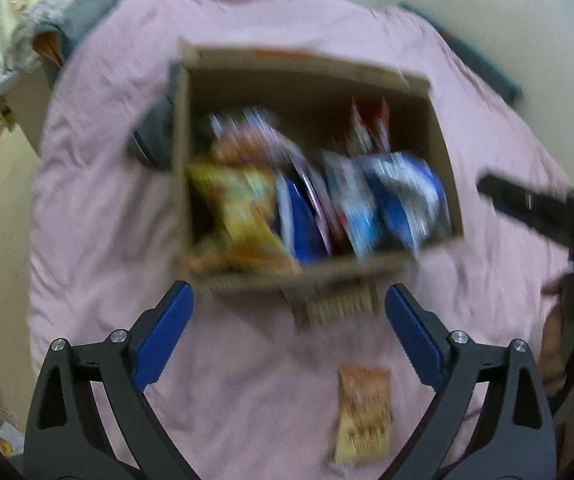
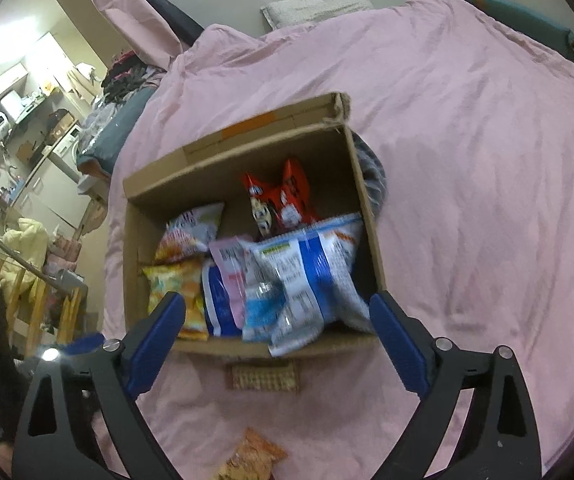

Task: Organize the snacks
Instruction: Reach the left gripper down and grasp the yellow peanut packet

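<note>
No lettering is reading out clearly in either view.

Left wrist view: motion blur is smearing every packet in the cardboard box (image 1: 419, 80); nothing legible.

Right wrist view: the large white and blue bag (image 2: 311, 276), lying just ahead of the tongs, is showing dense blocks of small print and a green strip, all too fine to read. The red packet (image 2: 287, 200) at the far side of the box is carrying white marks, unreadable. The orange packet (image 2: 253, 458), nearest the tongs, is showing print too blurred to make out.
</note>
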The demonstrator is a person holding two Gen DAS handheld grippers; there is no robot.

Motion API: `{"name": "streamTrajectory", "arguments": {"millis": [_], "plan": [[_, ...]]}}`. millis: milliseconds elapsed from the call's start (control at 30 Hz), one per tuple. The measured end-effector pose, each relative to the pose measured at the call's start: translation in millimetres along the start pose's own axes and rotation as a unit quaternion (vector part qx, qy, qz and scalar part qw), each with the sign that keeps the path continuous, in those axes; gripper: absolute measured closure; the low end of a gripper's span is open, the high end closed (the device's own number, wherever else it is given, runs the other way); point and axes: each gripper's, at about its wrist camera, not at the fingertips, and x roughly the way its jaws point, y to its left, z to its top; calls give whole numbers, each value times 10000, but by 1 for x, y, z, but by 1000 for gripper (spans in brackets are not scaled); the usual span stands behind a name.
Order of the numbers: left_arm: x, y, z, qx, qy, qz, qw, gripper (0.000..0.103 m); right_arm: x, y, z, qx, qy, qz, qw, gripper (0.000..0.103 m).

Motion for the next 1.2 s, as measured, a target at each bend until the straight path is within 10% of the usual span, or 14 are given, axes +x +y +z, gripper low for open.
{"name": "streamTrajectory", "arguments": {"millis": [533,667,833,1200], "plan": [[90,-70,-90,717,1759,-329,9812,23,-21,-45,-51,568,210,-233,9979,7],[96,-72,-91,764,1760,-238,9811,30,-18,-49,-55,592,279,-295,9974,7],[92,-65,-83,743,1793,-272,9806,67,-11,-46,-54,611,356,-258,9972,7],[22,11,-53,-204,1148,-73,9932,71,47,-8,-68,274,1071,-238,9936,7]]}}
